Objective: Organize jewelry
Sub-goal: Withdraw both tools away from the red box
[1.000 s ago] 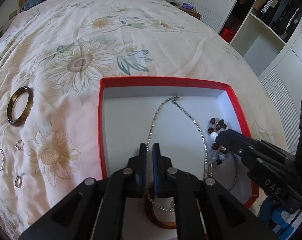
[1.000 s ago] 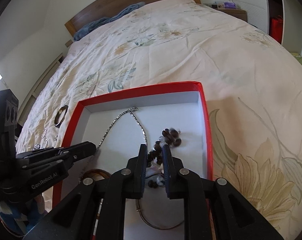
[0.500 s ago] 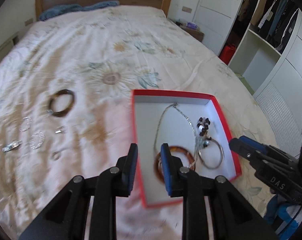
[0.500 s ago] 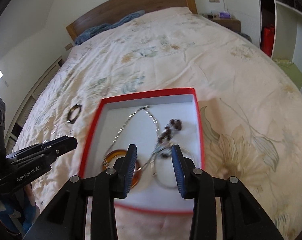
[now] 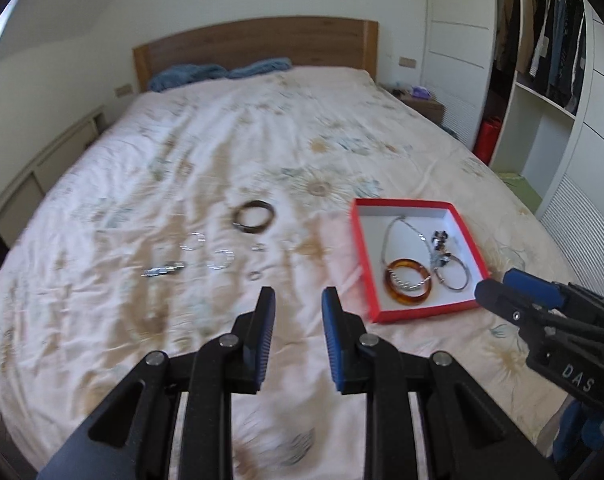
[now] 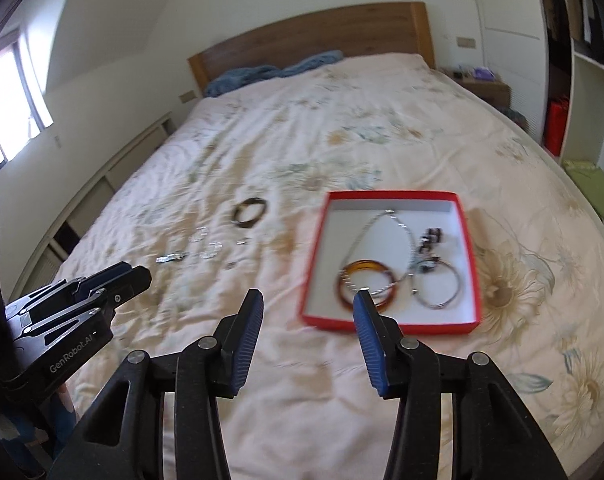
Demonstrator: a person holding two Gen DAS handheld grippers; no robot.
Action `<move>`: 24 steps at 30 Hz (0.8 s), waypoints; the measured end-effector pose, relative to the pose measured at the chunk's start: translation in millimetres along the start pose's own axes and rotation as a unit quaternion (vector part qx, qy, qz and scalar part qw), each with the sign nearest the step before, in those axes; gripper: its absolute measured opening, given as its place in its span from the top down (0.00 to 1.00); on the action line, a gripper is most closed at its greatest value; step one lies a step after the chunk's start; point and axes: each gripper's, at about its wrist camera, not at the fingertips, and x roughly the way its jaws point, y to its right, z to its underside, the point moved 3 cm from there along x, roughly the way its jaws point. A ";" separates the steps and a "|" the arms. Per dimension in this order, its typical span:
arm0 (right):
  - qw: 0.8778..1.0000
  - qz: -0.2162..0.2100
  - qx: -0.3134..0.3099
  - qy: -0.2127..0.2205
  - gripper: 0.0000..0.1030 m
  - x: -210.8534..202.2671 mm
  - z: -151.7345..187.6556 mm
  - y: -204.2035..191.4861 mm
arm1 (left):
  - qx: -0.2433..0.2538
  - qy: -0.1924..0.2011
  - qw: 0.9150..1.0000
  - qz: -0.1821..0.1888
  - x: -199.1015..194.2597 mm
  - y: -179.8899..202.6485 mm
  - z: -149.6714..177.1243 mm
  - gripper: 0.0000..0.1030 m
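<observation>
A red box [image 5: 360,248] with a white inside lies on the floral bedspread; it also shows in the right wrist view [image 6: 472,256]. In it lie an amber bangle [image 5: 408,286], a silver chain necklace [image 5: 398,232], a dark bead bracelet [image 5: 440,240] and a thin silver hoop [image 5: 456,276]. Left of the box on the bed lie a dark bangle [image 5: 254,216], several small silver rings [image 5: 222,258] and a silver chain piece [image 5: 164,269]. My left gripper [image 5: 298,300] is open and empty, above the bed near its foot. My right gripper [image 6: 307,304] is open and empty, in front of the box.
A wooden headboard [image 5: 254,48] and blue pillows [image 5: 218,72] are at the far end. A bedside table [image 5: 422,104] and an open wardrobe [image 5: 550,72] stand on the right. A low cabinet [image 6: 114,168] runs along the left wall.
Both grippers have opened and pulled back and up from the box. The amber bangle and the bead bracelet with hoop now lie free in the box.
</observation>
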 end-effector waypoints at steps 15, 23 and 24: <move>0.998 -0.011 -0.051 0.039 0.50 -63.2 31.8 -82.1 | -0.036 0.064 0.996 -0.040 -97.0 -52.0 31.8 0.77; 0.996 -0.008 -0.068 0.065 0.48 -90.7 38.5 -100.4 | -0.044 0.096 0.994 -0.042 -130.9 -59.8 43.5 0.65; 0.995 -0.007 -0.069 0.068 0.48 -93.2 39.1 -102.3 | -0.044 0.099 0.993 -0.042 -134.3 -60.8 44.7 0.65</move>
